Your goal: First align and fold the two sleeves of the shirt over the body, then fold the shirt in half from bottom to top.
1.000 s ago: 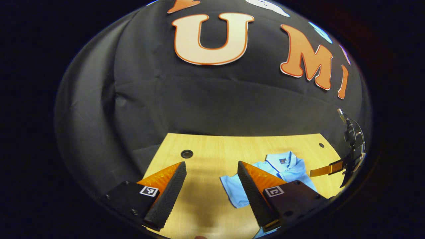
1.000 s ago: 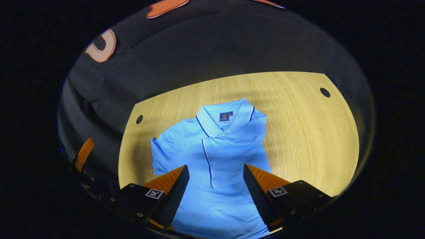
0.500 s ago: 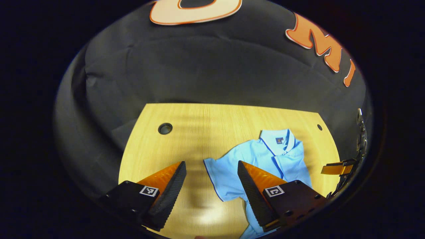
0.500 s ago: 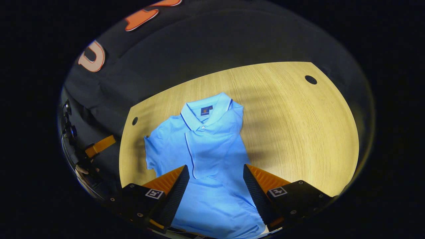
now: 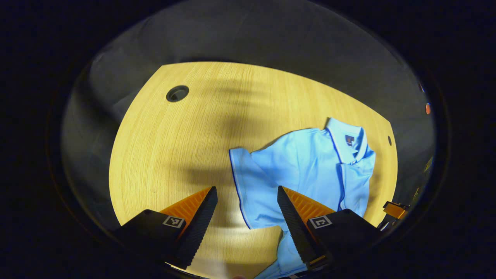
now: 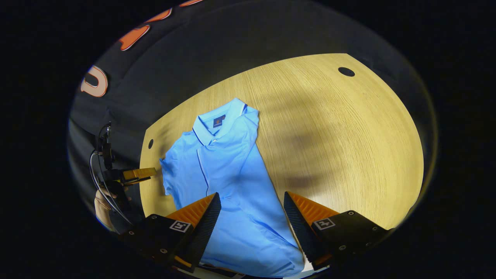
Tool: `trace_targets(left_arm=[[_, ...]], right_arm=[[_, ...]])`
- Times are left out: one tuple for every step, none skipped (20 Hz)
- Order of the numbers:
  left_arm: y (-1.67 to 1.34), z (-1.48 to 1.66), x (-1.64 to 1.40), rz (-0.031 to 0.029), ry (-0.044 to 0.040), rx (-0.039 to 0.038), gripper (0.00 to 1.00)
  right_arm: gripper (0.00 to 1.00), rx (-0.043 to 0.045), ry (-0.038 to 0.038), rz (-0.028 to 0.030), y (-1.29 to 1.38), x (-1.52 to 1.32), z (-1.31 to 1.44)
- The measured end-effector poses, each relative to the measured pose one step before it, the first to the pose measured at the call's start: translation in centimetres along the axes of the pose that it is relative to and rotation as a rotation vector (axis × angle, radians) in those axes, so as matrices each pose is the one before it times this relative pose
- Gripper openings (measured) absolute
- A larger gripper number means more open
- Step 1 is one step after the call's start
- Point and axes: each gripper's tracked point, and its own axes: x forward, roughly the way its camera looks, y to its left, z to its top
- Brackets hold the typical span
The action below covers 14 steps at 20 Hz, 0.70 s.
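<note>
We hover over the wooden table [image 5: 162, 155], blue polo shirt [image 6: 224, 174] lying flat with one sleeve folded over its body, other sleeve [image 5: 248, 186] spread out — left gripper [image 5: 247, 217] wide apart above it, right gripper [image 6: 252, 221] spread too — both holding nothing.

Light blue shirt [image 6: 232, 170] with dark piping; pale woodgrain table [image 6: 348, 147].

left gripper [image 5: 247, 217] jaws apart, right gripper [image 6: 252, 221] jaws apart

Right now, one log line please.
shirt flat on table | one sleeve folded | other sleeve out | both hand-held grippers open
</note>
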Motion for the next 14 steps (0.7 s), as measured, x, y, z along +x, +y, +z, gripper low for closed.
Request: trace_targets(left_arm=[[0.299, -0.415, 0.635, 0.01295, 0.02314, -0.00832, 1.00], [0.165, -0.319, 0.646, 0.00421, 0.01711, -0.01081, 1.00], [0.078, -0.188, 0.424, 0.00702, 0.01477, -0.01332, 1.00], [0.036, -0.090, 0.449, 0.00668, 0.00978, -0.00906, 1.00], [0.110, -0.298, 0.246, 0.00747, 0.00862, -0.00020, 1.00], [0.014, -0.025, 0.177, 0.00936, 0.00347, 0.00446, 1.00], [0.011, 0.027, 0.181, 0.01063, 0.00267, 0.00295, 1.00], [-0.085, -0.010, 0.231, 0.00674, 0.00151, -0.00192, 1.00], [0.193, -0.123, 0.054, 0.01759, 0.00982, -0.00018, 1.00], [-0.199, -0.267, 0.241, -0.00089, 0.01114, 0.00137, 0.94], [-0.081, -0.188, -0.134, 0.00598, 0.00746, 0.00087, 0.87], [0.055, -0.115, 0.133, 0.01189, 0.00664, 0.00132, 0.80], [-0.005, 0.048, 0.198, 0.00802, -0.00587, 0.00809, 0.75], [-0.118, 0.160, 0.086, 0.00180, -0.00320, 0.01008, 0.72]], right_arm=[[0.99, 0.01042, 0.00626, -0.00092, -0.460, 0.225, -0.189], [0.99, 0.01148, 0.00565, 0.00308, -0.370, 0.021, -0.166], [0.99, 0.00973, 0.00619, 0.00251, -0.369, 0.087, -0.114], [0.99, 0.00514, 0.00541, -0.00107, -0.364, 0.201, -0.160], [0.99, 0.00261, 0.00446, -0.00476, -0.405, 0.138, -0.026], [0.99, 0.00174, 0.00427, -0.00244, -0.337, 0.220, -0.104], [0.99, 0.00322, 0.00046, 0.00271, -0.128, 0.022, 0.018], [0.99, 0.00593, 0.00096, 0.00253, -0.123, -0.031, 0.029], [0.99, 0.00390, 0.00076, 0.00345, -0.124, 0.036, 0.058], [0.99, 0.00270, -0.00140, 0.00012, -0.145, 0.081, 0.041], [0.99, 0.00049, -0.00060, 0.00134, -0.130, -0.030, 0.038], [0.98, 0.00039, -0.00081, 0.00197, -0.071, -0.059, 0.012], [0.98, 0.00131, -0.00091, 0.00180, -0.108, -0.147, 0.029], [0.99, 0.00227, -0.00010, 0.00127, -0.043, 0.000, -0.013]])
